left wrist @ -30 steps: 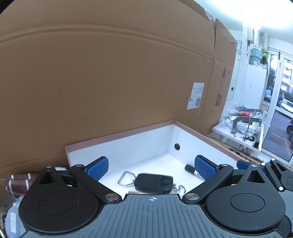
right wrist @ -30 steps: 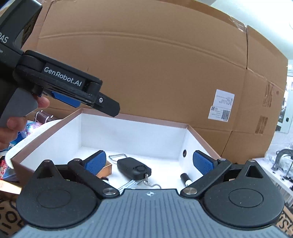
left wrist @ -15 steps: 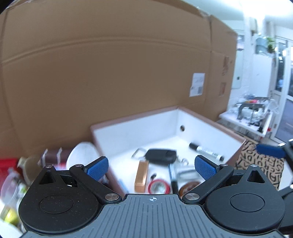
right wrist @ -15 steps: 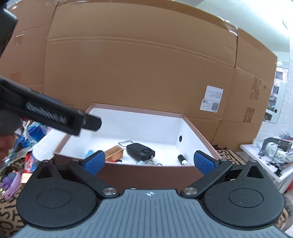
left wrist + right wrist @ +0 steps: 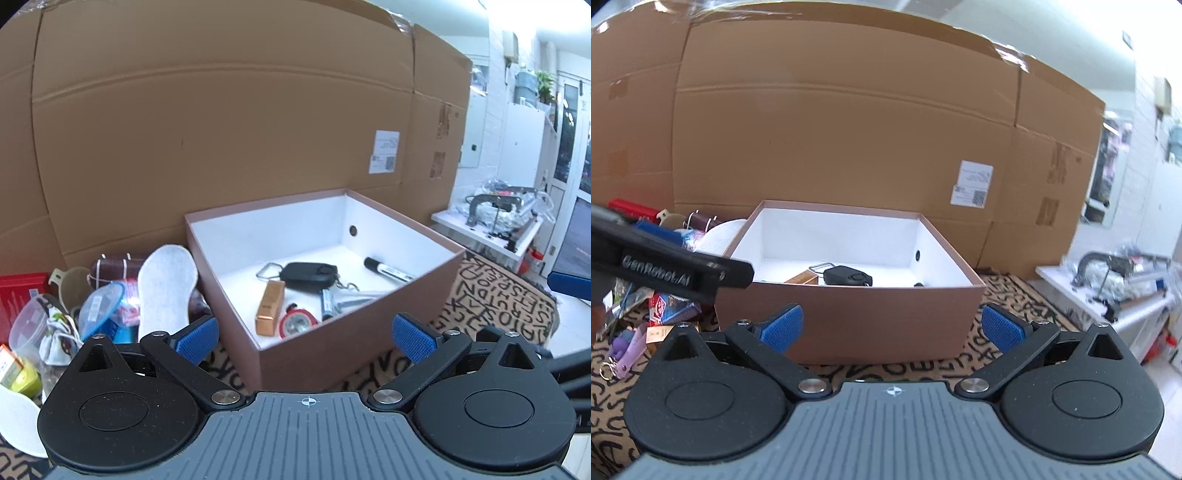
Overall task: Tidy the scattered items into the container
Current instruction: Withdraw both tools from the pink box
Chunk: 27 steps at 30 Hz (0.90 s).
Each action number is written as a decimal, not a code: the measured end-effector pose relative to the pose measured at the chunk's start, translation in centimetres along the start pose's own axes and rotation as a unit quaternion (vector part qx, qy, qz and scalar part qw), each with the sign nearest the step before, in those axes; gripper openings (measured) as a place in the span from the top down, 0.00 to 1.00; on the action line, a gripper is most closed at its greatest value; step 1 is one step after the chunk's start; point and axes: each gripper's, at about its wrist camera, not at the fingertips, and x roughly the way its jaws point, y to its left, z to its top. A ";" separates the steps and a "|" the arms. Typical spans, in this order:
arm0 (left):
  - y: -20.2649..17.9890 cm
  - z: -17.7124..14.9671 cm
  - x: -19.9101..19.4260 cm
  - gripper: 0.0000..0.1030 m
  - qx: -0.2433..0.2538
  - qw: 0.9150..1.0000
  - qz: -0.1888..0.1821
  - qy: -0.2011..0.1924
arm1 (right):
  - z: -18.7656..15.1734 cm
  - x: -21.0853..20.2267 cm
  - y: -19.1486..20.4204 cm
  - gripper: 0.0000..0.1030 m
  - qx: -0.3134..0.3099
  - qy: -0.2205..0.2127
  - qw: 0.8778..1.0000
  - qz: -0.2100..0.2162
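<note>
A brown box with a white inside (image 5: 354,350) (image 5: 849,325) stands on a patterned mat. In it lie a black key fob (image 5: 308,273) (image 5: 847,276), a gold bar-shaped box (image 5: 270,308), a black marker (image 5: 388,271), a red round item (image 5: 295,324) and a metal key. Left of the box sits a heap of scattered items: a white insole (image 5: 166,288), a clear lidded tub (image 5: 31,321), a red box (image 5: 18,299). My left gripper (image 5: 304,338) is open and holds nothing, short of the box's near corner. My right gripper (image 5: 892,328) is open with nothing in it, before the box's front wall.
A tall cardboard wall (image 5: 221,129) stands behind the box. A white shelf with tools (image 5: 491,221) is at the right. The left gripper's body (image 5: 672,273) crosses the left of the right wrist view. More small items, including a purple keyring (image 5: 622,350), lie on the mat.
Both grippers have pulled back and up, out of the box; the box now sits farther away and whole in both views. Both stay open.
</note>
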 end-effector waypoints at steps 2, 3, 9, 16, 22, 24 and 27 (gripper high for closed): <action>-0.3 -0.3 -0.2 0.00 0.003 1.000 0.001 -0.001 | -0.1 -0.1 -0.1 0.01 0.004 0.003 1.000 -0.001; -0.4 -0.4 -0.4 0.00 0.004 1.000 0.002 -0.002 | -0.2 -0.2 -0.1 0.01 0.005 0.003 1.000 -0.001; -0.7 -0.6 -0.6 0.00 0.003 1.000 -0.001 -0.001 | -0.4 -0.3 0.1 0.01 0.004 0.006 1.000 0.001; -0.8 -0.6 -0.3 0.00 0.002 1.000 0.000 0.005 | -0.5 -0.1 0.0 0.01 0.005 0.010 1.000 0.001; -0.8 -0.7 0.2 0.00 0.003 1.000 -0.004 0.013 | -0.6 0.1 0.0 0.01 0.003 0.014 1.000 0.001; -0.9 -0.7 0.3 0.00 0.007 1.000 -0.008 0.016 | -0.6 0.1 0.1 0.01 0.001 0.015 1.000 0.001; -1.0 -0.9 0.4 0.00 0.012 1.000 -0.016 0.017 | -0.7 0.2 0.3 0.01 -0.001 0.017 1.000 0.002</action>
